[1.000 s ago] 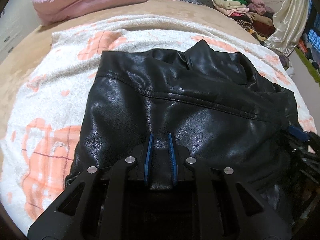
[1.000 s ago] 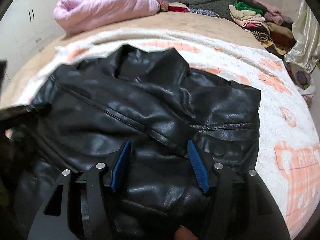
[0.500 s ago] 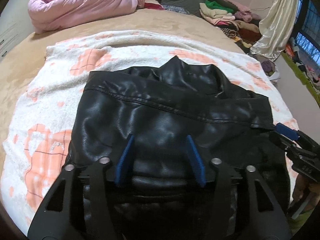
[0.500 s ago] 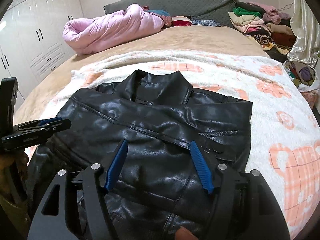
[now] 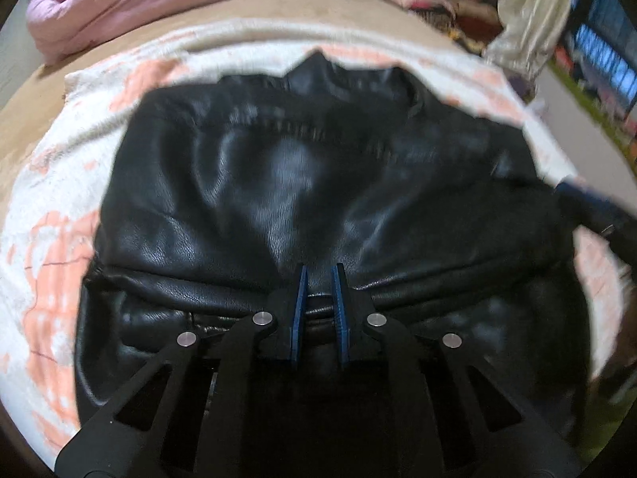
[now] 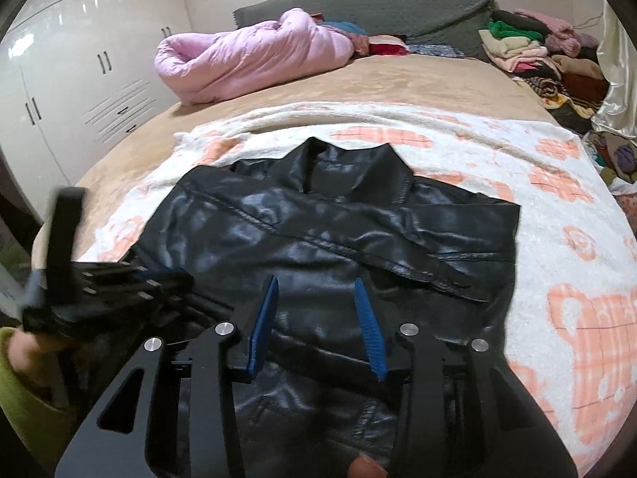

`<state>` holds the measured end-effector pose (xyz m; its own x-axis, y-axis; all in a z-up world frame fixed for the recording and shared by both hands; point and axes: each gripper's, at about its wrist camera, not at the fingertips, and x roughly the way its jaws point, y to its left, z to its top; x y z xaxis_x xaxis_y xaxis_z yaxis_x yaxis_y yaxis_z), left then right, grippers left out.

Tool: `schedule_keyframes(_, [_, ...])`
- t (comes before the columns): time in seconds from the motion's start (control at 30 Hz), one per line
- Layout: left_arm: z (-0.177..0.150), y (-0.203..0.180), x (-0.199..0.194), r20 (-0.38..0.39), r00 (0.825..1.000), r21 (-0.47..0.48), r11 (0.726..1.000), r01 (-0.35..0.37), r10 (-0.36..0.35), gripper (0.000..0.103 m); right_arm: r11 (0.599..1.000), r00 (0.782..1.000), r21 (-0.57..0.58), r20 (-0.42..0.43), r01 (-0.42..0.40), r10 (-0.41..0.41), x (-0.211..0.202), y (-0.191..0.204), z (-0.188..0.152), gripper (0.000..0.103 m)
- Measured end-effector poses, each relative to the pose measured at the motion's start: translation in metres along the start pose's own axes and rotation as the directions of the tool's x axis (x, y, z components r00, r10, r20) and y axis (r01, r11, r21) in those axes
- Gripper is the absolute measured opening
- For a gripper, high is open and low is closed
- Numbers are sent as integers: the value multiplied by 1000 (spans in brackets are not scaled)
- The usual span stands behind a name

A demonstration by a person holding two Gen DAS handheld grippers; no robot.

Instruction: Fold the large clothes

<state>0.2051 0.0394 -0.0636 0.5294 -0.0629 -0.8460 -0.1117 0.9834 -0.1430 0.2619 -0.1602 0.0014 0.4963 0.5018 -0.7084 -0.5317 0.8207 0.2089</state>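
So you've got the bed [image 6: 358, 83] with its tan cover, and a white blanket with orange checks [image 6: 557, 215] spread over the near part. The black leather jacket [image 6: 326, 239] lies on that blanket, collar pointing away from you, with the near hem bunched up into a fold. Farther back there's a rolled pink duvet [image 6: 247, 63] and a pile of clothes [image 6: 533, 51] off to the right. Your left hand-held gripper [image 5: 318, 275] is pinched nearly all the way together on a ridge of leather at the near fold, so it's got the jacket. Your right hand-held gripper [image 6: 316, 285] sits over the jacket's lower front, its jaws closing but still well apart, the blue pads [image 6: 368, 314] not pressing on anything.
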Motion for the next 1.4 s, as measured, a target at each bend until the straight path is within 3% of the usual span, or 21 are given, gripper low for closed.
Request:
schedule_keyframes(0.17, [0, 3, 0, 11, 1000, -24, 1000, 17, -17, 6, 999, 999, -52, -37, -14, 12, 8, 15, -6, 38])
schedule_keyframes(0.27, [0, 6, 0, 12, 1000, -31, 999, 28, -27, 6, 998, 993, -51, -118, 20, -26, 26, 10, -12, 39])
schedule_keyframes(0.37, [0, 7, 0, 12, 1000, -29, 999, 28, -28, 6, 998, 968, -60, -247, 26, -40, 53, 3, -28, 39])
schedule_keyframes(0.67, [1, 4, -2, 11, 1000, -36, 999, 19, -19, 6, 999, 974, -52, -227, -5, -7, 47, 1, -27, 41])
schedule_keyframes(0.8, [2, 2, -5, 13, 1000, -34, 999, 13, -12, 6, 998, 983, -67, -183, -2, -10, 32, 4, -22, 62])
schedule_keyframes(0.87, [2, 2, -7, 14, 1000, -38, 999, 14, -13, 7, 997, 987, -79, -163, 2, -14, 26, 5, -20, 64])
schedule_keyframes(0.93, [2, 2, -8, 11, 1000, -40, 999, 14, -13, 7, 997, 989, -79, -150, 1, -13, 23, 5, -19, 77])
schedule_keyframes(1.03, [2, 2, -10, 11, 1000, -41, 999, 16, -16, 8, 998, 991, -70, -131, 6, -15, 21, 0, -17, 83])
schedule_keyframes(1.1, [2, 3, -12, 12, 1000, -47, 999, 25, -25, 11, 998, 994, -65, -113, 6, -13, 18, -2, -16, 90])
schedule_keyframes(1.2, [2, 3, -15, 8, 999, -58, 997, 48, -48, 24, 998, 996, -58, -87, 14, -19, 15, -4, -13, 95])
schedule_keyframes(1.4, [3, -4, -27, 28, 998, -54, 997, 53, -51, 50, 998, 999, -50, -46, 25, -27, 6, -5, -8, 96])
